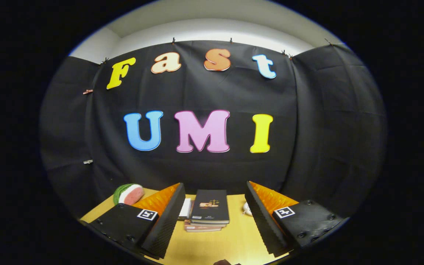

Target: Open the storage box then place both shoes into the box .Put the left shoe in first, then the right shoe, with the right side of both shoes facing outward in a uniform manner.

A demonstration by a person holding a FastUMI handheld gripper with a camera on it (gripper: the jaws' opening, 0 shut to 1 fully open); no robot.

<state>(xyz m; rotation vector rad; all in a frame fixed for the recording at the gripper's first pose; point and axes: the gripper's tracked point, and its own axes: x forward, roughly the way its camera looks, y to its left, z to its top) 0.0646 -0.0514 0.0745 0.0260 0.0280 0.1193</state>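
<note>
Hand-held gripper (212, 221): two fingers with ribbed inner faces, spread wide apart, holding nothing; each carries a small square black-and-white marker on its upper side; they rise from the lower left and lower right of the frame.
Table (230, 244): light yellowish wooden top, lower centre of the frame, running back to the black cloth wall.
Stack of books (209, 209): a dark hardcover with a small pale emblem on its cover lies on top of several thinner volumes with reddish and pale edges; lower centre of the frame, flat on the table, between the two fingers and a little beyond their tips, touching neither.
Pale flat item (185, 208): just left of the stack, close beside the left finger's tip, partly hidden by it; what it is cannot be told.
Watermelon-slice toy (128, 194): rounded wedge, green striped rind, white band, pink-red flesh; lower left of the frame, on the table's far left corner, beyond the left finger, near the cloth wall.
Small white object (247, 209): lower right of centre, on the table just behind the right finger's tip, mostly hidden; too little shows to identify it.
Storage box and shoes: whereabouts cannot be told from this view.
</note>
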